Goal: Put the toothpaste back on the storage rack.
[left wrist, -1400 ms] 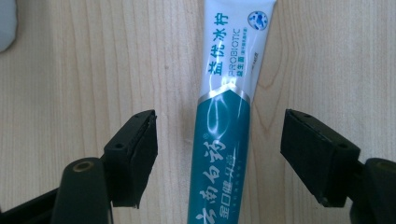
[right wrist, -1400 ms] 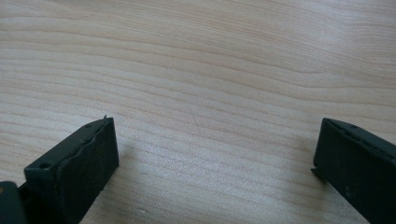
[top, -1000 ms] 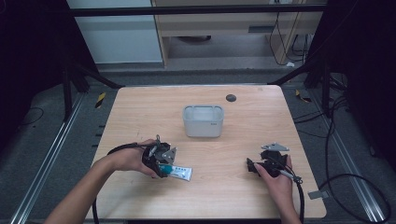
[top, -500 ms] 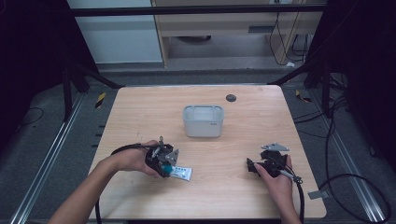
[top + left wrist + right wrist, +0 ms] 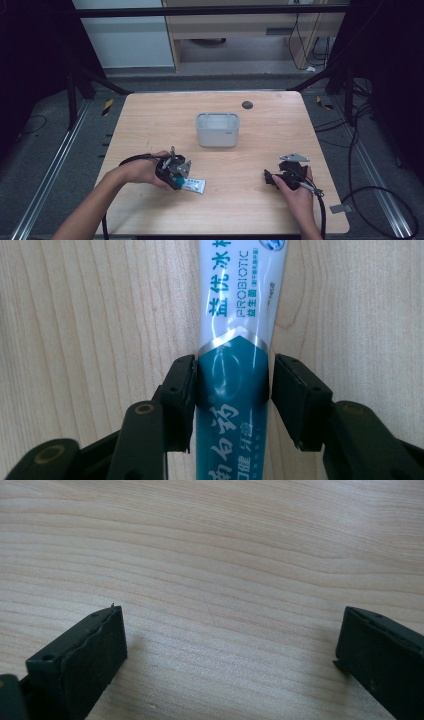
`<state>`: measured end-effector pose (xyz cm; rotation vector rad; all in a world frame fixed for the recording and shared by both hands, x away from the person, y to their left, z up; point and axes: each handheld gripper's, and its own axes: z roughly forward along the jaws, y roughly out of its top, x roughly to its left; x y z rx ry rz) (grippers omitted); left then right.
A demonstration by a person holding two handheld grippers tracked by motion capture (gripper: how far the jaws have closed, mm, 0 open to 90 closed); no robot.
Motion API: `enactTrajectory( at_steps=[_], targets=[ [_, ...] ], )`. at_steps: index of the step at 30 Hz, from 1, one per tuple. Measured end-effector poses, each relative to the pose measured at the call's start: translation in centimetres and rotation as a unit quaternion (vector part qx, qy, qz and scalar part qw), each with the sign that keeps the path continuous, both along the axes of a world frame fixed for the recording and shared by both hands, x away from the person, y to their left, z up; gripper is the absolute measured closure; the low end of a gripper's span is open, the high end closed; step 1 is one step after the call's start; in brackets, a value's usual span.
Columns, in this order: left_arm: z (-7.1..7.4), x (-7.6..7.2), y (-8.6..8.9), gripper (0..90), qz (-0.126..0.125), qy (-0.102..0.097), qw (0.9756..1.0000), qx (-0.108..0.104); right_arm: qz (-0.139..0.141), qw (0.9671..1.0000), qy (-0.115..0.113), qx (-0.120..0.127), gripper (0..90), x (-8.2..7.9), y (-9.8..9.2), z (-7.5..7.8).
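My left fingers (image 5: pixel 232 395): just been closing, pads now against both sides of the toothpaste tube (image 5: pixel 235 325), teal end between them. The tube lies flat on the bench (image 5: pixel 150 115), near its front edge, left of centre. My right fingers (image 5: pixel 230 655): spread wide, nothing between them, over bare wood near the front right corner. Grey tub (image 5: pixel 217 130): bench centre, well apart from both.

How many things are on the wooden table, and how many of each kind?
White and teal toothpaste tube, between the left gripper's jaws, which have just been closing: 1
Pale grey plastic bin: 1
Small dark round disc: 1
Black two-jaw grippers, counting the right gripper: 2
Total: 5
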<state>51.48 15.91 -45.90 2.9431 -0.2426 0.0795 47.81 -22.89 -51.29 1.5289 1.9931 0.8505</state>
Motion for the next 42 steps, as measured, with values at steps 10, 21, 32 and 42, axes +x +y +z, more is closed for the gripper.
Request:
enactTrajectory(
  at_steps=[10, 21, 32, 42],
  targets=[
    [-0.11, 0.1, -0.31, 53.1, -0.007, -0.002, 1.0, 0.001, 0.0, 1.0, 0.0, 0.0, 0.3, 0.0, 0.0, 0.0],
    [-0.28, 0.05, -0.47, 54.6, -0.006, 0.002, 1.0, 0.005, 0.0, 1.0, 0.0, 0.0, 0.4, 0.0, 0.0, 0.0],
    [-0.42, 0.01, -0.55, 55.4, -0.006, 0.005, 1.0, 0.004, 0.0, 1.0, 0.0, 0.0, 0.4, 0.0, 0.0, 0.0],
    [-0.22, -0.15, -0.81, 62.7, -0.017, 0.002, 0.9997, 0.015, 0.0, 1.0, 0.0, 0.0, 0.3, 0.0, 0.0, 0.0]
  ],
)
